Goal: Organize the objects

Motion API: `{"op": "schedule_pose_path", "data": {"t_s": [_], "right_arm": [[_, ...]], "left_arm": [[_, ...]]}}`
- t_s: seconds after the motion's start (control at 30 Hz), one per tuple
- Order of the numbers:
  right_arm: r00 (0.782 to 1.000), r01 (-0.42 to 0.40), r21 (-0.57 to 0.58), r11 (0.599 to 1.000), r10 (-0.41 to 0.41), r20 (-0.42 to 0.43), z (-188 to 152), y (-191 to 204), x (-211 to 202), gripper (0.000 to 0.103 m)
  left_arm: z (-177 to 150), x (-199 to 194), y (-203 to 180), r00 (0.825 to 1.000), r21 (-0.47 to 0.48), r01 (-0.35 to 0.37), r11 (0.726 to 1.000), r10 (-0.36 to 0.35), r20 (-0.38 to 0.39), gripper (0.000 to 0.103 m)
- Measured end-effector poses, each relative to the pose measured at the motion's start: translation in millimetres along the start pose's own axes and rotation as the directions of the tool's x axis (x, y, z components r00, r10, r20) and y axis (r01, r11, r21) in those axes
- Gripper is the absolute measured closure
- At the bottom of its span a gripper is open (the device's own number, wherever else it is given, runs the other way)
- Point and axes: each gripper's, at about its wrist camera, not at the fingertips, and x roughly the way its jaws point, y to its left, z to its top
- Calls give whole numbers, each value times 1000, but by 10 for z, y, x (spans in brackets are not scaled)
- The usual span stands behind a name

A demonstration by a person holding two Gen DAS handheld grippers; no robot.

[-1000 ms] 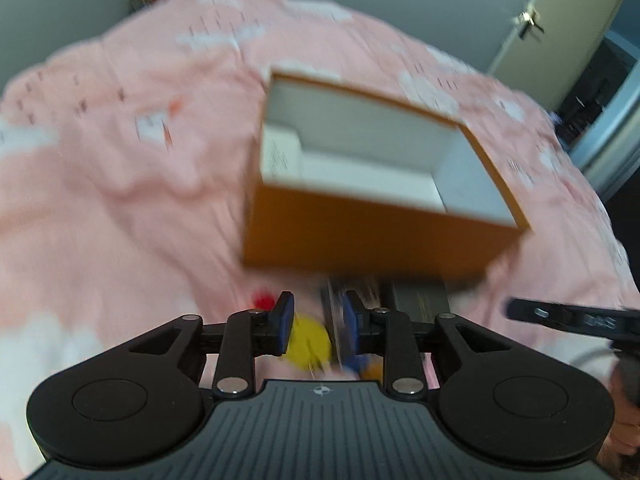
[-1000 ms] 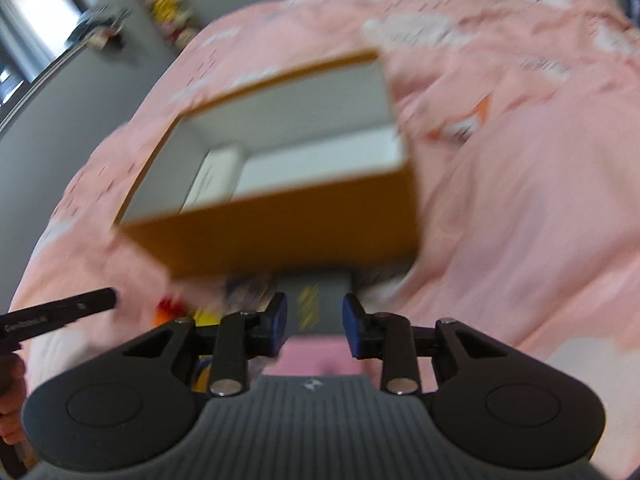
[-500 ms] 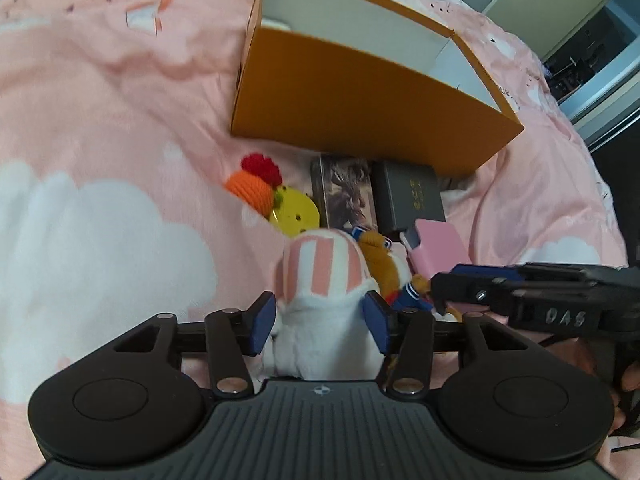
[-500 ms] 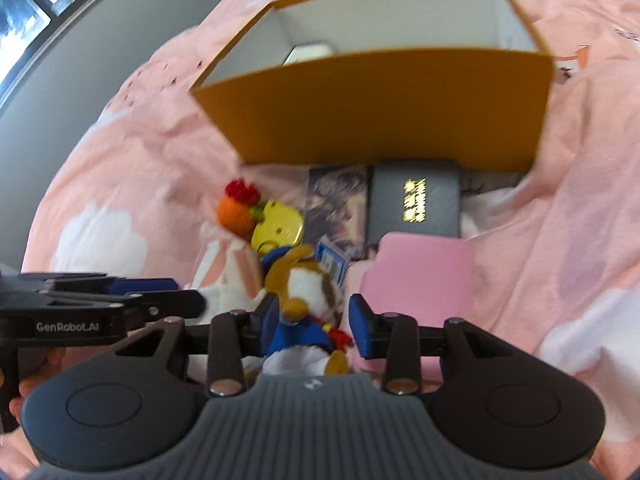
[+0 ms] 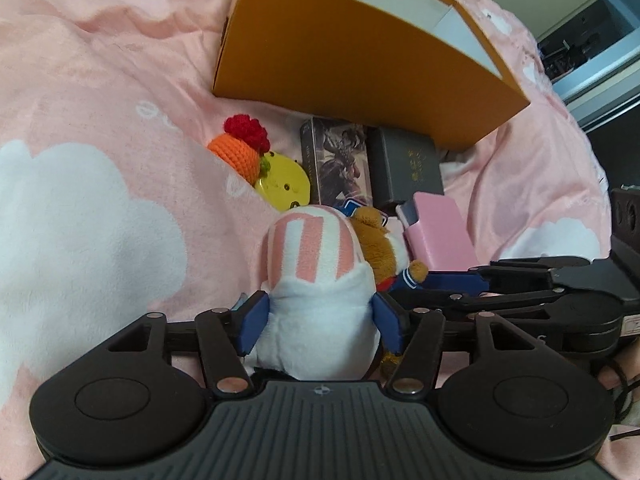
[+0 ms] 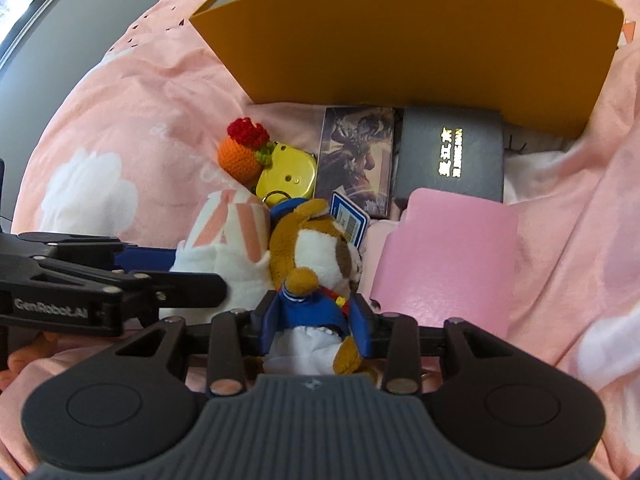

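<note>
A white plush with pink stripes point(image 5: 312, 248) lies on the pink bedspread. My left gripper point(image 5: 322, 320) straddles its white body; its jaws are opening and the pads stand at the plush's sides without squeezing. Right beside it lies a brown dog plush point(image 6: 316, 248) in a blue jacket. My right gripper point(image 6: 316, 320) is partly open around that jacket, with the pads close along it. The two grippers are side by side, nearly touching. An open orange box point(image 6: 400, 40) stands just beyond the toys.
Between the plushes and the box lie a crochet orange with a red top point(image 6: 240, 156), a yellow round tag point(image 6: 288, 176), a picture card box point(image 6: 356, 152), a black box point(image 6: 452, 152) and a pink case point(image 6: 448, 260). The pink bedspread point(image 5: 100, 120) spreads on all sides.
Both grippers came down from the orange box to the toys. The left jaws widened around the striped plush. The right gripper moved in around the dog plush.
</note>
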Motion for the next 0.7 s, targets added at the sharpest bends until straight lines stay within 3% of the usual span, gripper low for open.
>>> {"op": "schedule_pose_path", "data": {"t_s": [0.17, 0.23, 0.3, 0.47, 0.53, 0.7], "right_arm": [[997, 29, 13, 999, -30, 64, 5, -36, -231, 62], [989, 95, 28, 995, -98, 115, -3, -89, -372, 61], [975, 167, 63, 984, -174, 140, -22, -195, -465, 58], [973, 194, 172, 966, -212, 91, -114, -502, -429, 50], [976, 183, 193, 964, -202, 82, -127, -567, -394, 45], [992, 94, 277, 956, -114, 59, -145, -812, -264, 44]], "left_arm": [[13, -176, -116, 995, 53, -56, 997, 52, 80, 38], [46, -282, -191, 988, 85, -88, 992, 76, 133, 39], [101, -337, -261, 986, 117, -63, 991, 43, 163, 39], [270, -230, -572, 992, 224, 39, 974, -66, 111, 39], [317, -119, -697, 994, 248, 52, 967, -75, 83, 44], [389, 172, -835, 997, 269, 73, 960, -81, 19, 44]]}}
